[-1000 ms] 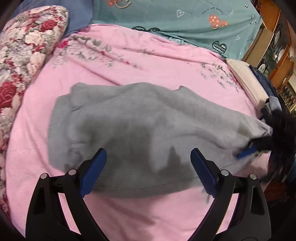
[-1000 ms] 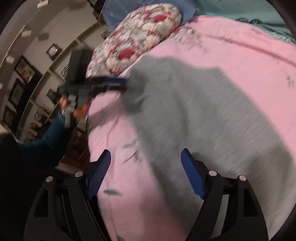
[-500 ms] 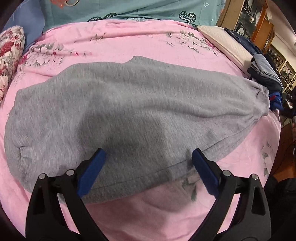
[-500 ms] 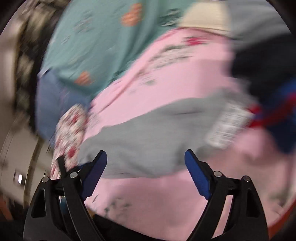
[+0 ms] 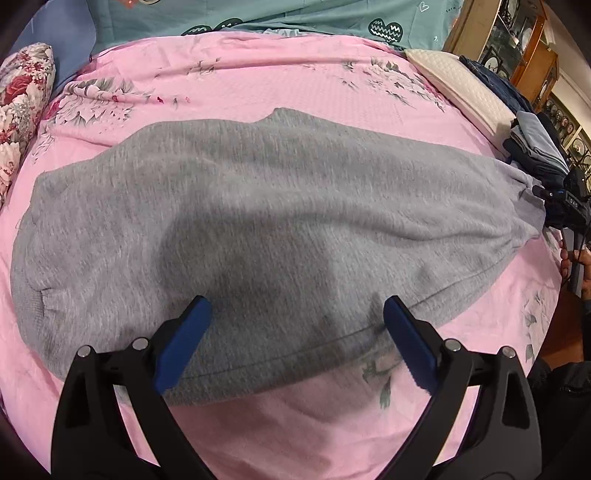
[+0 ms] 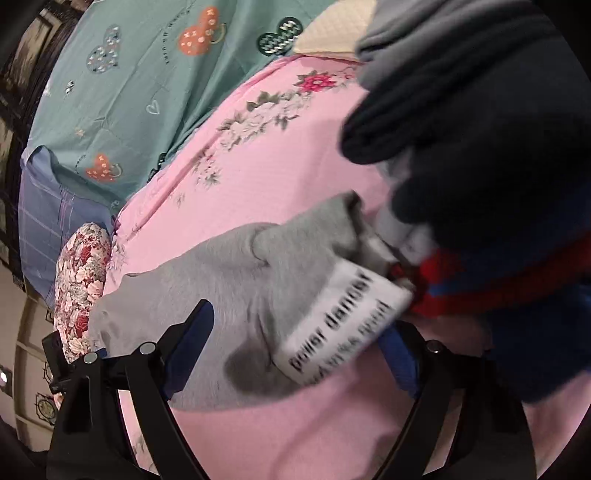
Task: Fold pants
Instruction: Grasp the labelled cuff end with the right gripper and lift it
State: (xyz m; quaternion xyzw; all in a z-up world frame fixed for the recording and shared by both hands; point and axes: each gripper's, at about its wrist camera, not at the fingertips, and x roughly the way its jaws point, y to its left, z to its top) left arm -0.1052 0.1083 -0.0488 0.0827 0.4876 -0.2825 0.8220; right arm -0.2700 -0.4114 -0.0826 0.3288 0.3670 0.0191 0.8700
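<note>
Lying flat across a pink floral bedspread (image 5: 295,92), grey pants (image 5: 258,229) fill most of the left wrist view, folded lengthwise, with one end toward a floral pillow (image 5: 22,92) and the other toward a stack of folded dark clothes (image 5: 535,147) at the bed's edge. Left hand-held gripper (image 5: 295,332): fingers spread wide, hovering above the near edge of the pants, gripping nothing. Teal heart-print sheet (image 5: 295,22) and a cream cushion (image 5: 461,88) lie beyond; the other hand-held gripper shows small at the far end of the pants, its state unreadable from here. Right wrist view: right hand-held gripper (image 6: 295,343), fingers spread apart, straddles the end of the pants (image 6: 240,280), where a white band with black lettering (image 6: 340,325) sits between the blue pads; whether they touch the cloth cannot be told. Folded dark clothes (image 6: 480,129), with red and blue trim, lie just beside that end on the pink bedspread (image 6: 277,166).
</note>
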